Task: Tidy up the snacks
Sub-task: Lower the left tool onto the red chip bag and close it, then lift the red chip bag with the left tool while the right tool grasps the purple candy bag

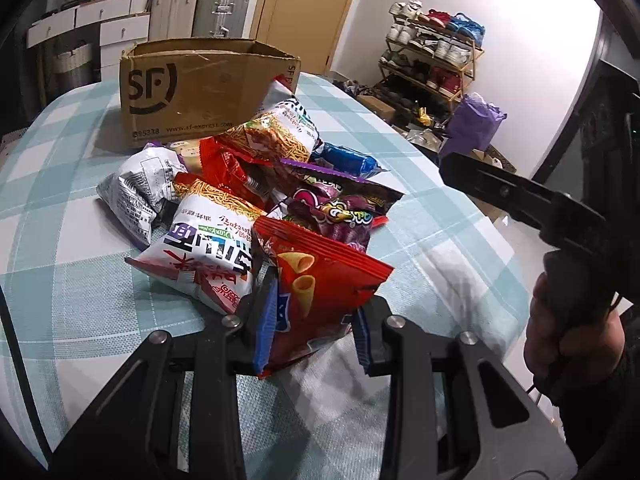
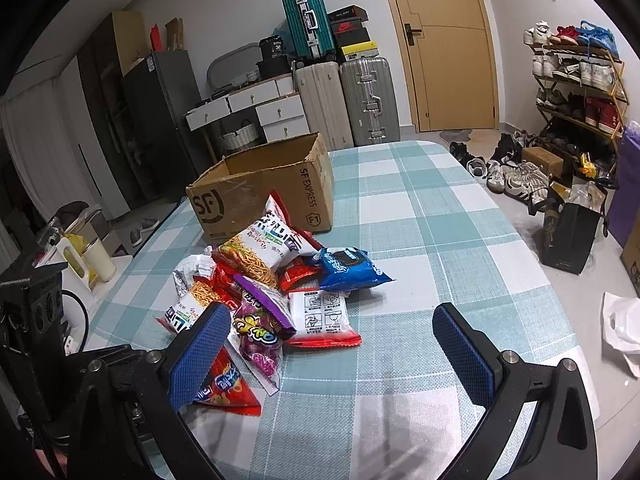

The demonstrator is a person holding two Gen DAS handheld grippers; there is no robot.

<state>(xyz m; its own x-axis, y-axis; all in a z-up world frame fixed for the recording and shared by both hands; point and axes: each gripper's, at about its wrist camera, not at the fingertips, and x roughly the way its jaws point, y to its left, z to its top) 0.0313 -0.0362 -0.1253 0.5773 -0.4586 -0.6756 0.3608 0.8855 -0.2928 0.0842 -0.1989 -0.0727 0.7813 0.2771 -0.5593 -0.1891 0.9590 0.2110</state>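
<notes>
Many snack bags (image 2: 276, 292) heaped on checked tablecloth (image 2: 440, 240), cardboard box (image 2: 264, 188) behind.

L gripper (image 1: 316, 320) jaws clamped shut; R gripper (image 2: 332, 344) jaws wide.

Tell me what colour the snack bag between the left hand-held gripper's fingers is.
Red, printed with golden cone-shaped snacks: the red bag, seen best in the left wrist view.

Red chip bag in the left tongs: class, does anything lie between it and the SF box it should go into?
Yes. The pile of other snack bags lies on the table between the red chip bag and the SF box, so the left tongs would probably need to lift it over them.
</notes>
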